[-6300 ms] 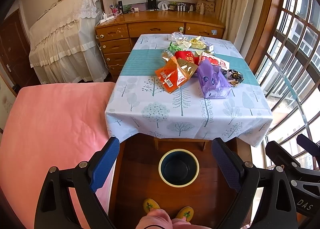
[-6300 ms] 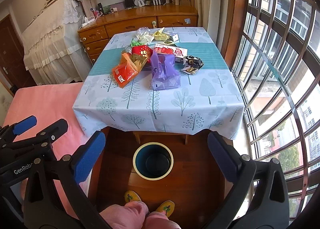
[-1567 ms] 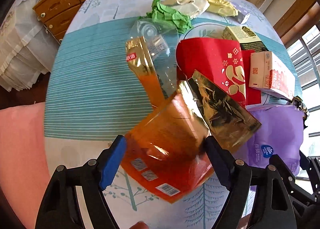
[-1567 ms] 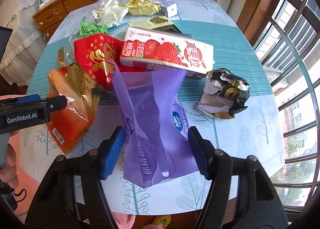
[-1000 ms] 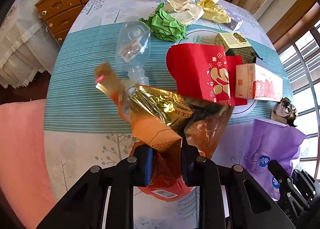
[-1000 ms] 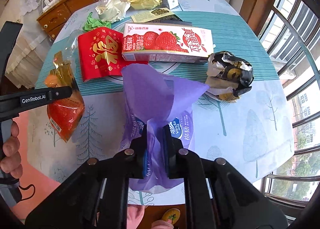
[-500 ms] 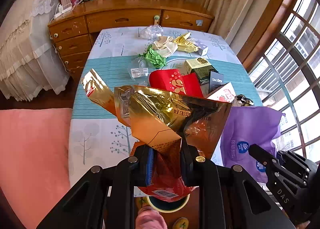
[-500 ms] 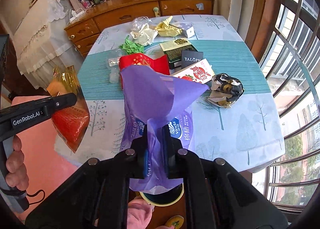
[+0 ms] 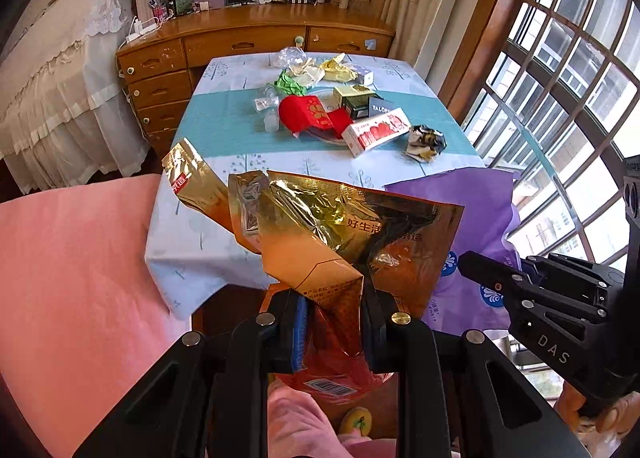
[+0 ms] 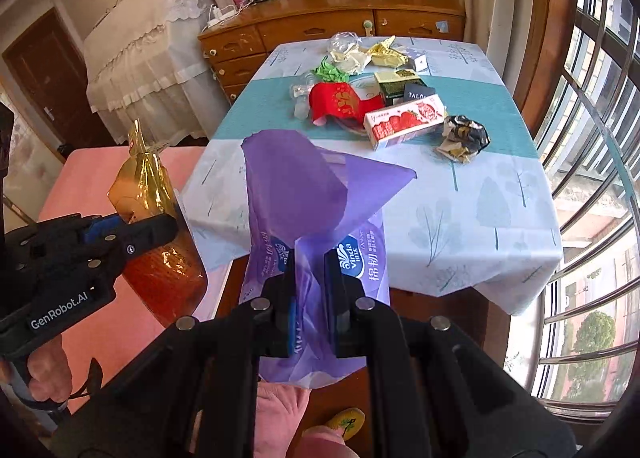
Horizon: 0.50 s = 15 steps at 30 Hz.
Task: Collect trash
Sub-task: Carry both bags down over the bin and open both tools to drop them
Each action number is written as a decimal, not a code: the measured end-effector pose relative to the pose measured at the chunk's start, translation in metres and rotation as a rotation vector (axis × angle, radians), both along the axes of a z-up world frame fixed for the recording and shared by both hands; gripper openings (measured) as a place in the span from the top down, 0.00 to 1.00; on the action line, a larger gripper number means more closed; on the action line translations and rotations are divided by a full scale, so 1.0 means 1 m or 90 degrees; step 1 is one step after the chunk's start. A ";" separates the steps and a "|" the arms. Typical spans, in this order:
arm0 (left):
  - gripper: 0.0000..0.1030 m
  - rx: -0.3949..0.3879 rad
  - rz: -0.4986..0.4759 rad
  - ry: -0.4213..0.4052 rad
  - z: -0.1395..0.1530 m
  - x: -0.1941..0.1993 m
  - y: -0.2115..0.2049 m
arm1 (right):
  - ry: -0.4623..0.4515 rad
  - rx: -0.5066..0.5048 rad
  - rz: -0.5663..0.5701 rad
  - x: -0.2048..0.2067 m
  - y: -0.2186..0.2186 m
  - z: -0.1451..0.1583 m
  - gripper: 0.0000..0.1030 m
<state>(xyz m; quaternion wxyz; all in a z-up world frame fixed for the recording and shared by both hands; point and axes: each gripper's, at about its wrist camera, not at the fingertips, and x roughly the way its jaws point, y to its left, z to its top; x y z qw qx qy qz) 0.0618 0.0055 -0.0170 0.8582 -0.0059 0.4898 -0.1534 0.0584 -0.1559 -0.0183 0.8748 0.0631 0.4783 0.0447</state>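
Observation:
My left gripper is shut on a crumpled orange-and-gold snack bag, held in the air in front of the table's near edge; the bag also shows in the right wrist view. My right gripper is shut on a purple Vinda tissue wrapper, held up beside it; the wrapper also shows in the left wrist view. The bags hide the floor below, so the bin is out of sight.
More trash lies on the table: a red envelope, a strawberry milk carton, a crumpled dark foil wrapper, small boxes, green and cream paper, a clear bottle. A pink bed is at left, a window at right.
Both grippers, with their bags, have drawn further back from the table toward me and a little down. The table now looks smaller and farther.

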 end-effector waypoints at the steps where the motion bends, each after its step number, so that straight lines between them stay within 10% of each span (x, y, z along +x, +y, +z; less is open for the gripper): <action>1: 0.79 0.002 -0.002 0.006 -0.005 -0.013 -0.001 | 0.006 0.003 0.003 -0.013 0.000 -0.004 0.92; 15: 0.79 0.025 -0.085 0.071 -0.101 -0.074 -0.028 | 0.093 0.045 -0.058 -0.091 -0.022 -0.092 0.92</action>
